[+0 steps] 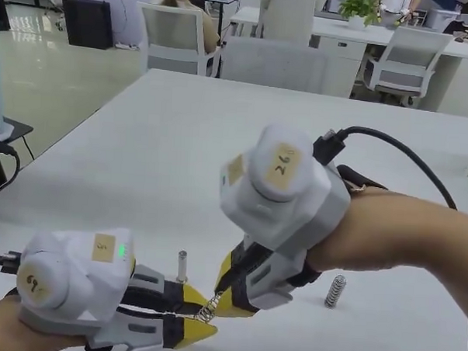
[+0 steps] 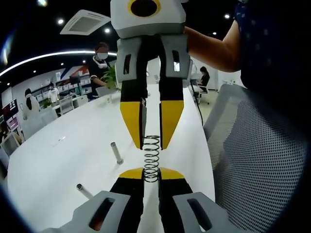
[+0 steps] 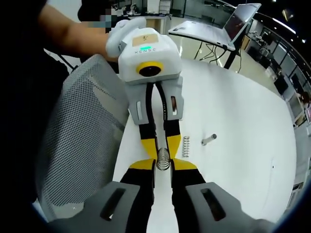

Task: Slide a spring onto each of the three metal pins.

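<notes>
A wide white table (image 1: 142, 140) is stretching toward white chairs (image 1: 178, 37) and a potted plant (image 1: 359, 6), and the glossy floor (image 1: 44, 66) is reflecting light. Overhead, a curved light strip (image 2: 48, 56) is glowing near a ceiling vent (image 2: 83, 22). A grey mesh chair back (image 2: 252, 160) is standing beside the table.

Left tool (image 1: 203, 320), right tool (image 1: 219, 294) tip-to-tip, clamped on spring (image 2: 151, 158)

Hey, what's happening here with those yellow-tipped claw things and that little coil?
A person holds a gripper in each hand at a white table. The left gripper and the right gripper both pinch one spring, one at each end, in the air. A pin and a second pin close by are both bare, and a spare spring stands off to the side.
</notes>
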The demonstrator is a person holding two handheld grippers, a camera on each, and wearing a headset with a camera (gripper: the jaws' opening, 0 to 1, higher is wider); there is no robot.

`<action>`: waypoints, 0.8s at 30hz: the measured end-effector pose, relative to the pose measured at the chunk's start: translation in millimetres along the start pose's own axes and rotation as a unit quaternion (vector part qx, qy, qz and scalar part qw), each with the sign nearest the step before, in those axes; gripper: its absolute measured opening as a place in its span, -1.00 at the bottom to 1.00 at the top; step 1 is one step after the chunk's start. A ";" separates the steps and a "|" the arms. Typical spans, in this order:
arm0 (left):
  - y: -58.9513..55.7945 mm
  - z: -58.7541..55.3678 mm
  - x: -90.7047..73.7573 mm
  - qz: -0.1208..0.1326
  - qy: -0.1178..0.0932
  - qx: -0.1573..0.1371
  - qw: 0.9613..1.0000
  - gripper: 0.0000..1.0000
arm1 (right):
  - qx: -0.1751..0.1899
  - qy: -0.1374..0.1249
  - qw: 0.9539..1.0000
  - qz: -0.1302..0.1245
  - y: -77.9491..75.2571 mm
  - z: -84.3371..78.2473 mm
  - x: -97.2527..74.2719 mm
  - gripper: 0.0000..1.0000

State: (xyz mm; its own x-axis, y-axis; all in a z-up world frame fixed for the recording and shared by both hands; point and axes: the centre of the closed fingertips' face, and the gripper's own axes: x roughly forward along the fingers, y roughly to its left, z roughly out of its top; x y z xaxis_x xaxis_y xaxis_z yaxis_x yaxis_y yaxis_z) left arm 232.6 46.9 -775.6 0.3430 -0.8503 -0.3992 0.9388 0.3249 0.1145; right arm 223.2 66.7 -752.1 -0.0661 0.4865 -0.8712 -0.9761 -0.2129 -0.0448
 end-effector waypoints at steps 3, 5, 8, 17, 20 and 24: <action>0.8 0.2 -0.1 0.001 -0.002 0.000 1.000 -0.95 | 0.006 -0.007 1.000 0.000 -0.8 -0.8 1.6 -0.78; 1.3 1.0 -0.4 0.001 -0.005 -0.001 1.000 -0.95 | 0.013 -0.016 1.000 0.004 0.1 1.2 2.0 -0.78; 2.1 2.0 -0.6 0.003 -0.008 -0.002 1.000 -0.95 | 0.016 -0.023 1.000 0.003 -0.5 2.6 3.8 -0.78; 2.3 6.3 -1.3 0.005 -0.019 -0.008 1.000 -0.95 | 0.021 -0.032 0.999 0.006 -1.6 4.4 9.0 -0.80; 2.3 8.6 -1.7 0.005 -0.025 -0.013 1.000 -0.95 | 0.022 -0.034 0.999 0.006 -2.0 5.5 9.1 -0.80; 4.5 10.1 -3.1 0.007 -0.033 -0.016 0.999 -0.95 | 0.021 -0.037 0.999 0.005 -3.6 6.5 8.3 -0.82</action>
State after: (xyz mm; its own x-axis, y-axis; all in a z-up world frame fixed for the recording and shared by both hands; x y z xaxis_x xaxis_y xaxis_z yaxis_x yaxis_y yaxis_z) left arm 236.0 46.7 -764.6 0.3579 -0.8706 -0.3375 0.9329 0.3487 0.0896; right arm 224.9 77.0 -756.0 -0.0889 0.5468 -0.8325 -0.9829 -0.1833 -0.0154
